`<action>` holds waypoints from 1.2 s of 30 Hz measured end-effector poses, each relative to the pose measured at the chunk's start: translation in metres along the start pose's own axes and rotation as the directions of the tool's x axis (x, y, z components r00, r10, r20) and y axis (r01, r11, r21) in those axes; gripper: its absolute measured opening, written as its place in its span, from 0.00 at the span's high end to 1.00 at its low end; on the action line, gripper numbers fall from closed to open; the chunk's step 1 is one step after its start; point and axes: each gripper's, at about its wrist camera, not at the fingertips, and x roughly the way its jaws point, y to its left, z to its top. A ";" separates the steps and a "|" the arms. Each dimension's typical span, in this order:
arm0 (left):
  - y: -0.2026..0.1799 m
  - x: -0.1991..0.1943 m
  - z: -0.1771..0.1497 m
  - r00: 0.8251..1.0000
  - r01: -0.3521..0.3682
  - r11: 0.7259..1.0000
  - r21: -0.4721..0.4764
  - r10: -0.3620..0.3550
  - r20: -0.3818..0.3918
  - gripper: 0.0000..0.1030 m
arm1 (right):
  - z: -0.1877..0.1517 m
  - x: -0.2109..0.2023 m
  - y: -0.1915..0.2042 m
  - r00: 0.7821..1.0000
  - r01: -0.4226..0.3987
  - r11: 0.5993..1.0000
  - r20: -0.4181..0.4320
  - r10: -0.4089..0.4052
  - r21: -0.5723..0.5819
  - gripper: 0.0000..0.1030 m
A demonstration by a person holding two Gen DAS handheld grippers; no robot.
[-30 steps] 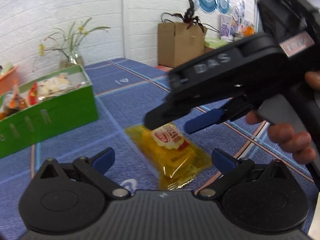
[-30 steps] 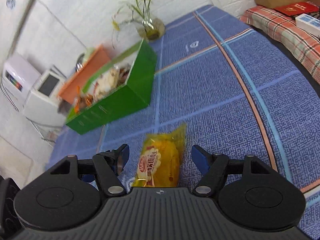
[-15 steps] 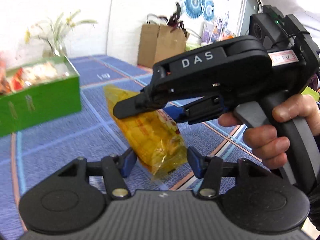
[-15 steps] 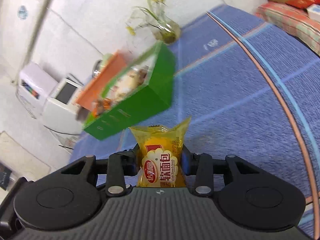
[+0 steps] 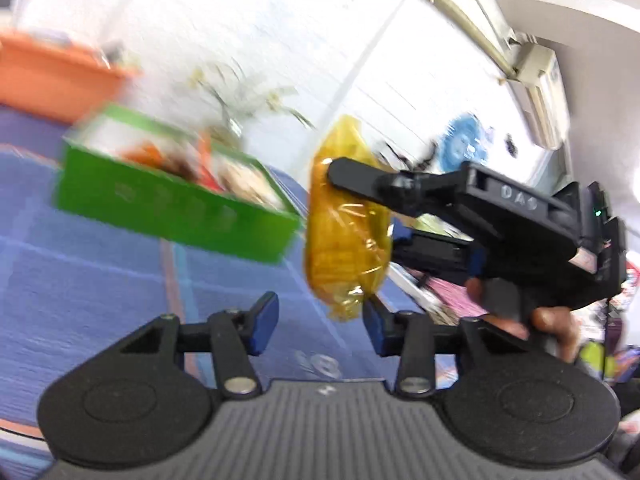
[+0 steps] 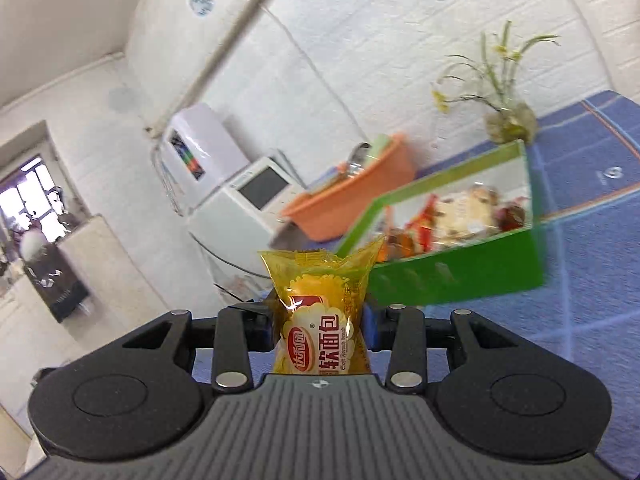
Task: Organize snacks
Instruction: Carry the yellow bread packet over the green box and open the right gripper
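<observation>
My right gripper (image 6: 320, 330) is shut on a yellow bread packet (image 6: 320, 312) and holds it up in the air. In the left wrist view the same packet (image 5: 344, 224) hangs from the right gripper (image 5: 340, 176), just ahead of my left gripper (image 5: 320, 322), which is open and empty. A green box (image 6: 456, 280) with several snacks inside stands on the blue cloth, ahead and to the right of the packet. It also shows in the left wrist view (image 5: 172, 208), to the left of the packet.
An orange tub (image 6: 352, 200) stands behind the green box, and a glass vase with flowers (image 6: 508, 120) stands by the wall. A white appliance (image 6: 248, 204) is beyond the table's left edge. The blue cloth (image 5: 80, 280) lies under both grippers.
My right gripper closed on the yellow packet on the cloth and lifted it well above the table. Both grippers swung towards the green box. My left gripper narrowed but stays open.
</observation>
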 end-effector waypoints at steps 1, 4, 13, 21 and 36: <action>-0.004 -0.003 0.000 1.000 -0.026 0.999 0.035 0.026 0.017 0.58 | 0.000 0.006 0.006 1.000 0.002 1.000 -0.009 -0.002 -0.018 0.34; -0.012 -0.011 0.000 0.992 -0.116 0.981 0.153 0.107 0.067 0.58 | -0.002 0.022 0.021 0.999 0.010 0.998 -0.044 -0.013 -0.068 0.34; -0.013 -0.007 -0.002 0.967 -0.252 0.929 0.272 0.236 0.092 0.69 | -0.008 0.039 0.031 0.995 0.045 0.984 -0.074 -0.059 -0.174 0.34; 0.010 0.007 0.027 0.958 -0.285 0.917 0.279 0.276 0.073 0.69 | 0.006 0.070 0.029 0.996 0.020 0.984 -0.077 -0.035 -0.179 0.34; 0.066 0.111 0.119 0.933 -0.357 0.888 0.289 0.355 0.061 0.67 | 0.072 0.151 -0.025 0.988 0.128 0.986 0.094 -0.118 -0.108 0.34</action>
